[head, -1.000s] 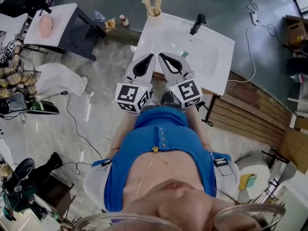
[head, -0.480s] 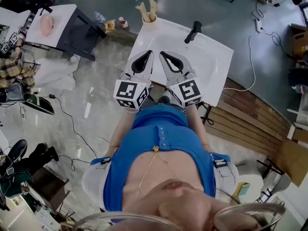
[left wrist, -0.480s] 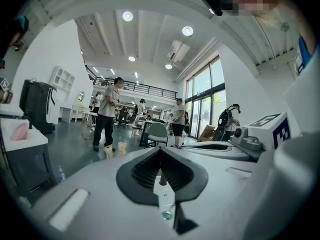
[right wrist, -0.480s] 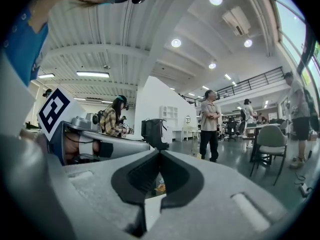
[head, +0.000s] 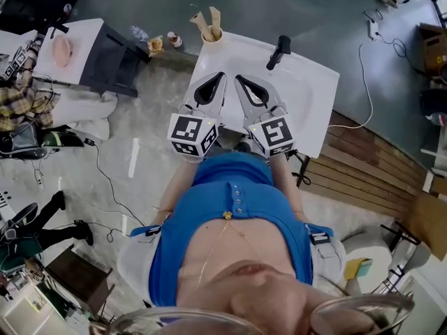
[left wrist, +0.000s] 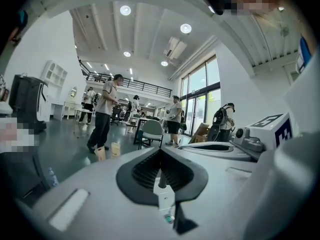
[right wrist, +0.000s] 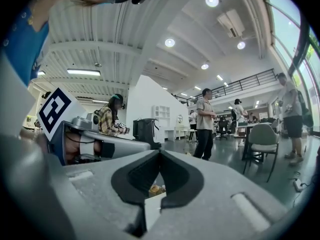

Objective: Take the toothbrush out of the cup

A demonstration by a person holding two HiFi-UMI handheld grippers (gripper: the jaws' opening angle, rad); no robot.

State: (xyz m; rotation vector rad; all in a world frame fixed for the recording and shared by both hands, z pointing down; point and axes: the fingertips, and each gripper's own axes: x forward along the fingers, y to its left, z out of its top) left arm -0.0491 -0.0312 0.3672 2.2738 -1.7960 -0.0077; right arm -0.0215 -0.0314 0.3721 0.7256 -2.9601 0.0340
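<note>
A white table [head: 318, 96] with a sink in it stands in the upper middle of the head view. A black tap [head: 278, 47] sits at its far edge. The cup [head: 209, 35] stands on the table's far left corner, near the top of the frame. I think it is kept there to be close to the water. The toothbrush [head: 214, 17] stands in the cup, and its top end pokes out over the rim. A second stick-like thing leans in the cup beside it. The poking-out ends look easy to grab.

The person stands at the near edge of the table and holds both tongs out in front, side by side. The left tongs [head: 218, 77] and the right tongs [head: 239, 81] both point across the table toward the far edge. The cup is well apart from them, up and a little to the left of the left tongs.

Both tongs are clenched tight, with the tips pressed together. Nothing is between them and they touch nothing. I think one of them must open wide before it can take the toothbrush. So the job looks like it is only starting.
</note>
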